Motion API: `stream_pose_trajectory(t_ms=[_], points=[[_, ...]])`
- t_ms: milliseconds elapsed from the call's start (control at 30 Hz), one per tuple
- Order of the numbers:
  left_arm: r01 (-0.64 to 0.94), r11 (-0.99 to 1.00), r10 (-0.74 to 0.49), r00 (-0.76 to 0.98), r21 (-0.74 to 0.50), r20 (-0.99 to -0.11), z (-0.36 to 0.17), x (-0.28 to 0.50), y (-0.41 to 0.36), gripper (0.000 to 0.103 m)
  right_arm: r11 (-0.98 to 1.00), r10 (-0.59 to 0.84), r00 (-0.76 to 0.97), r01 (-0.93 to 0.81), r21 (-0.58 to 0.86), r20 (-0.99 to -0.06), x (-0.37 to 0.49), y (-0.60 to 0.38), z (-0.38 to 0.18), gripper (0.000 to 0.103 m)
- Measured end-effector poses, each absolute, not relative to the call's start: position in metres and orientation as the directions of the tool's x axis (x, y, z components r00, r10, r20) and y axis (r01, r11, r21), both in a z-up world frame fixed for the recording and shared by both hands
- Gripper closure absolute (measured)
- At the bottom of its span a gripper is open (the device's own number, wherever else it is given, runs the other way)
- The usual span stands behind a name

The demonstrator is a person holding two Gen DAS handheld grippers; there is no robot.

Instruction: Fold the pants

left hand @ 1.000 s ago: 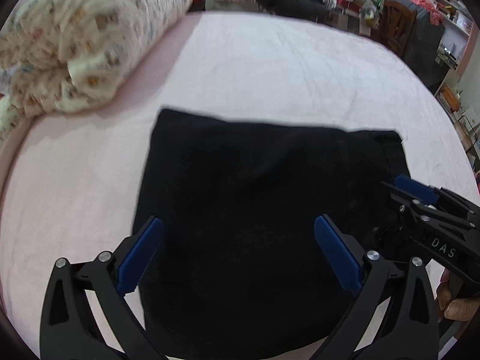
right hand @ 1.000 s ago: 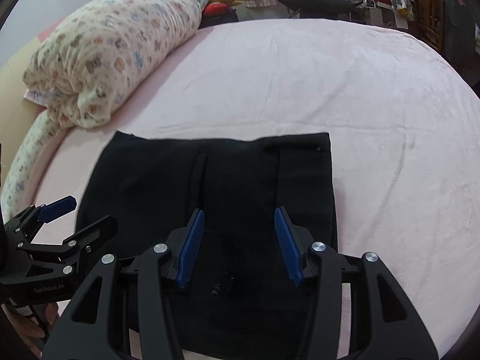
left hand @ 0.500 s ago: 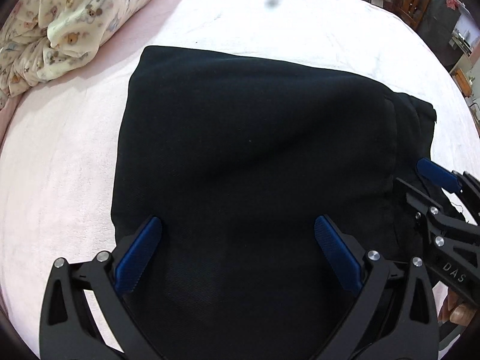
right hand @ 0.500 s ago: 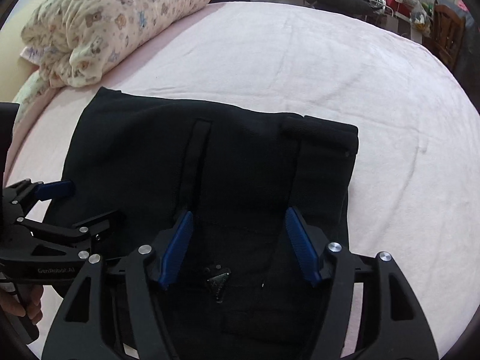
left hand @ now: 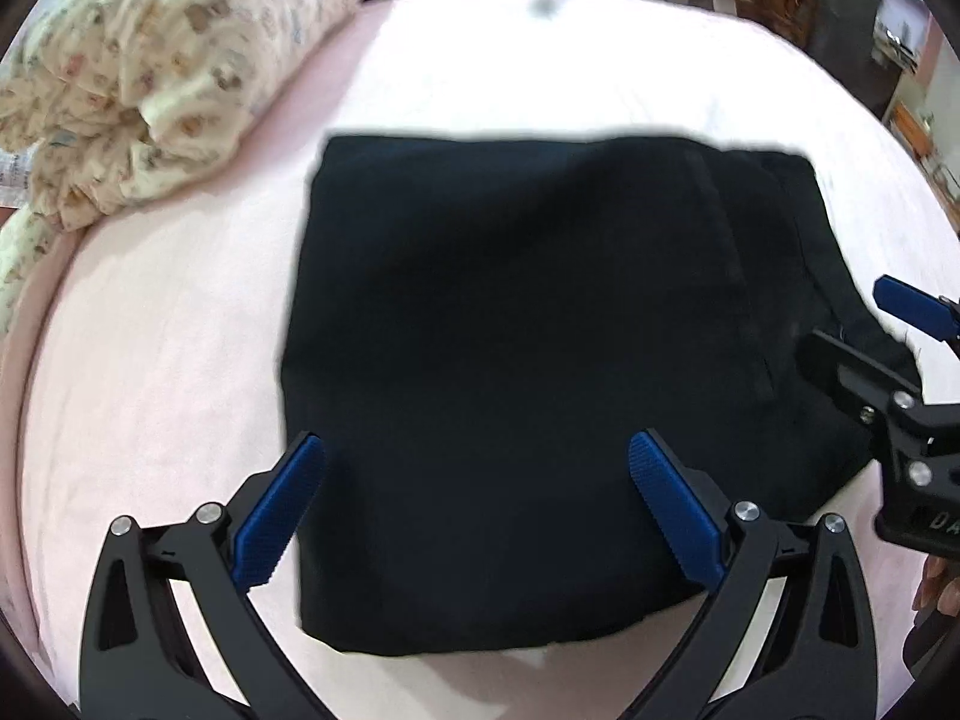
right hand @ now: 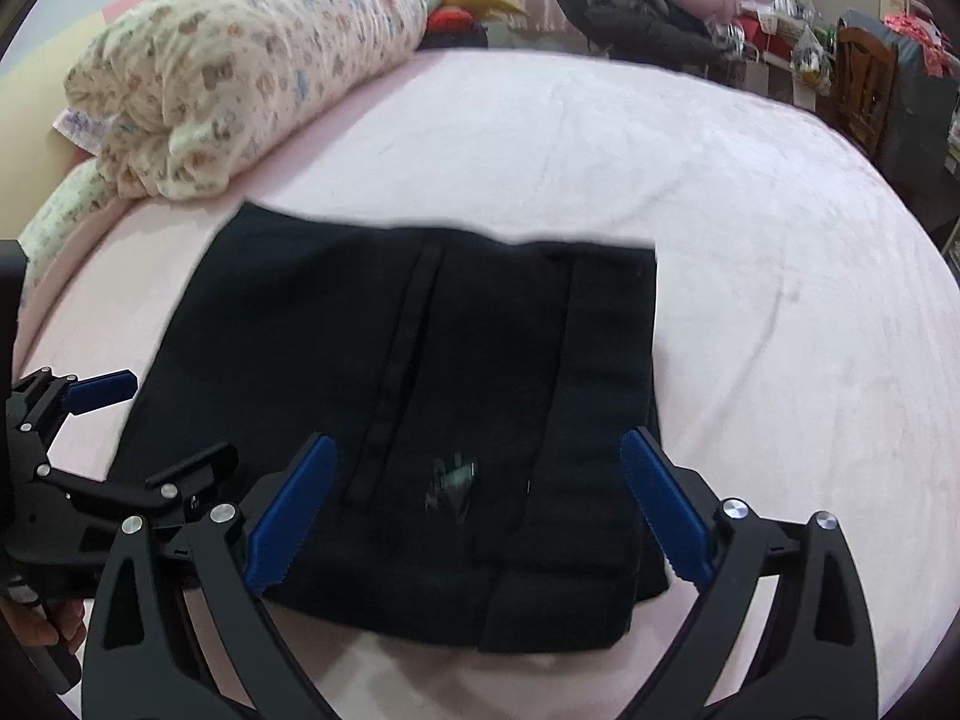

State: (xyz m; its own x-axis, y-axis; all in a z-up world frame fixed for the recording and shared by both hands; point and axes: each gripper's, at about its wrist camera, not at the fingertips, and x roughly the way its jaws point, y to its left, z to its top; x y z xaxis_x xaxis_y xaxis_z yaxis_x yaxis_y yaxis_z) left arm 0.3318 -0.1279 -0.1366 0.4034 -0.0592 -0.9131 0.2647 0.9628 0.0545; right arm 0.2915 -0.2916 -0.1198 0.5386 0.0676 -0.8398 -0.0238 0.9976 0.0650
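The black pants (left hand: 516, 360) lie folded into a rough rectangle on the pink bed (left hand: 150, 360). They also show in the right wrist view (right hand: 432, 408), waistband side to the right. My left gripper (left hand: 477, 510) is open and empty, above the near left part of the pants. My right gripper (right hand: 474, 510) is open and empty, above the near right part. Each gripper shows at the edge of the other's view: the right one (left hand: 882, 360), the left one (right hand: 138, 426). Neither holds cloth.
A rolled floral duvet (right hand: 240, 72) lies at the far left of the bed (right hand: 780, 360). Dark clothes (right hand: 630, 18) are piled beyond the far edge. A wooden chair (right hand: 864, 84) and cluttered shelves stand at the far right.
Both grippers have pulled back and lifted away from the pants. The right gripper's fingers have opened wider. The pants lie still.
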Motion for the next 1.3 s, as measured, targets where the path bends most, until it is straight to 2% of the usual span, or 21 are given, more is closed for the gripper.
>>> stream_pose_trajectory(t_ms=[233,400,567,767,900,1100,1300], points=[[0.259,0.965,-0.059,0.405,0.052,-0.912,-0.147,0.334,-0.127,0.002,0.999,0.046,0.513,-0.048,0.025,-0.857,0.294,-0.285,-0.134,0.001],[0.276,0.959,-0.054,0.400,0.064,-0.915,-0.143,0.328,-0.131,0.002,0.999,0.044,0.580,-0.030,0.033,-0.813,0.306,-0.290,-0.113,0.001],[0.262,0.965,-0.083,0.385,0.023,-0.919,-0.148,0.336,-0.127,0.002,1.000,0.026,0.450,-0.013,0.023,-0.893,0.339,-0.292,-0.143,0.001],[0.273,0.962,-0.081,0.368,0.024,-0.926,-0.140,0.339,-0.126,0.002,0.998,0.058,0.433,-0.028,0.051,-0.900,0.342,-0.298,-0.132,0.001],[0.257,0.965,-0.075,0.473,0.056,-0.878,-0.112,0.319,-0.115,0.002,0.998,0.061,0.521,-0.021,0.058,-0.851,0.316,-0.300,-0.108,0.001],[0.234,0.969,-0.077,0.577,0.074,-0.813,-0.075,0.288,-0.100,0.002,0.996,0.063,0.565,0.022,0.091,-0.823,0.269,-0.298,-0.094,0.001],[0.135,0.976,0.029,0.691,0.169,-0.722,-0.033,0.234,-0.091,0.002,0.998,0.031,0.619,0.026,0.060,-0.785,0.217,-0.276,-0.069,0.001]])
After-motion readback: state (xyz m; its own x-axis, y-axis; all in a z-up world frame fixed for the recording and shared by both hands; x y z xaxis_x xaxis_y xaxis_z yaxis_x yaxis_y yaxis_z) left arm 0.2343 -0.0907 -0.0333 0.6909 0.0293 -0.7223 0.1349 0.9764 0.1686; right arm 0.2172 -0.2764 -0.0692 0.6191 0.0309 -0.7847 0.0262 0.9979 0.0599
